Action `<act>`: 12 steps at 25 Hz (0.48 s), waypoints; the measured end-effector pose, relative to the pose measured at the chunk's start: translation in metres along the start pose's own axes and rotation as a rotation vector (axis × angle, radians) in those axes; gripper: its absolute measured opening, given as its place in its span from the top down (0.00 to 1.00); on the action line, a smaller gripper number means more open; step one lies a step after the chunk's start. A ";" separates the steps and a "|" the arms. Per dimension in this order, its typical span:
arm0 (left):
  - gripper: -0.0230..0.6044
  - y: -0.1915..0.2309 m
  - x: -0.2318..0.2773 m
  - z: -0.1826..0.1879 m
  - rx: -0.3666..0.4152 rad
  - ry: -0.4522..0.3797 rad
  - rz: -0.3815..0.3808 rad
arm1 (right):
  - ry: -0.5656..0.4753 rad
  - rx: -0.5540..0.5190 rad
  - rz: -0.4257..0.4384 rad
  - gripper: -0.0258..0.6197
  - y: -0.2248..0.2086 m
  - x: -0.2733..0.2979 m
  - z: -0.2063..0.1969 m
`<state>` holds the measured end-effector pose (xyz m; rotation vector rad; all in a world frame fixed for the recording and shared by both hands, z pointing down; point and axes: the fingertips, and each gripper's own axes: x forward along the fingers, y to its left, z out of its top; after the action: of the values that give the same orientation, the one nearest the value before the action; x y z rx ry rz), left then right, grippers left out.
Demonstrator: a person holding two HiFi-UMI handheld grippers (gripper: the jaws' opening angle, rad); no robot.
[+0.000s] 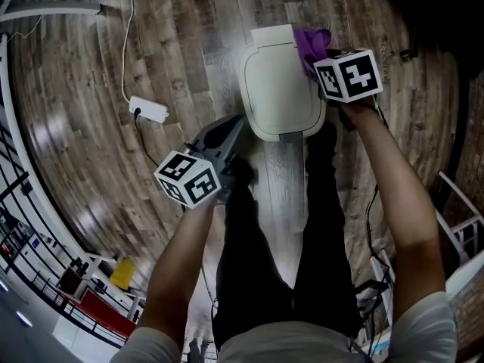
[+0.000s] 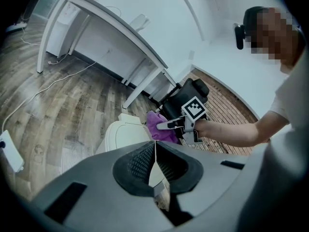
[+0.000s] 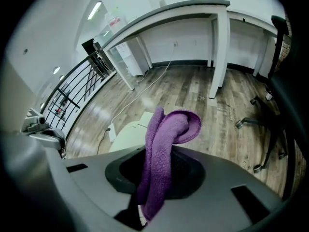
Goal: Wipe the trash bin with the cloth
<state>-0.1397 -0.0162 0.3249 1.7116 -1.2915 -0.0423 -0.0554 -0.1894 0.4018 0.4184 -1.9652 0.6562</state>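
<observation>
right fingers (image 3: 189, 174): pinching the cloth (image 3: 164, 144) between the two dark pads; purple fold standing up above the tips and bending over to the right, one end hanging down below the pads.
right gripper (image 2: 164, 126): held at the far right corner of the trash bin (image 1: 281, 89), marker cube on the person's side, cloth sticking out past the tips.
left fingers (image 2: 135, 164): pressed together at the tips, nothing between them; only a narrow wedge open lower down, pale bin showing through it.
left gripper (image 1: 238, 123): low at the near left side of the bin, just beside the lid edge and pointing toward it; touching or not, cannot tell.
trash bin: cream colour, rounded lid closed, upright on the wood floor (image 1: 91, 142), directly in front of the person's legs (image 1: 261, 225).
cloth and bin: cloth at the lid's far right edge, near the hinge side; real contact with the lid not clear in any view.
power strip (image 1: 148, 110): white, on the floor left of the bin, well apart from it, thin cable running away.
desk (image 3: 193, 6): white legs, grey top, behind the bin.
office chair (image 2: 186, 93): black, behind the right gripper.
railing (image 3: 77, 88): black bars, far at the left in the right gripper view.
</observation>
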 end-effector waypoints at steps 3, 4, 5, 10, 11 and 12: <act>0.95 0.007 -0.013 -0.001 -0.008 -0.010 0.015 | -0.027 -0.038 0.074 0.84 0.046 0.008 0.010; 0.95 0.008 -0.017 -0.001 -0.010 -0.015 0.017 | -0.034 -0.054 0.091 0.84 0.059 0.011 0.014; 0.95 0.010 -0.021 -0.001 -0.012 -0.019 0.018 | -0.040 -0.067 0.105 0.84 0.072 0.014 0.016; 0.95 0.016 -0.043 -0.004 -0.013 -0.014 -0.002 | -0.066 -0.077 0.180 0.84 0.136 0.034 0.027; 0.95 0.017 -0.047 -0.005 -0.010 -0.008 -0.008 | -0.069 -0.067 0.193 0.83 0.147 0.038 0.029; 0.95 0.018 -0.052 -0.006 -0.008 0.000 -0.014 | -0.071 -0.054 0.204 0.84 0.157 0.042 0.031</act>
<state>-0.1724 0.0274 0.3160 1.7142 -1.2779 -0.0555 -0.1819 -0.0839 0.3858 0.2121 -2.1065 0.7231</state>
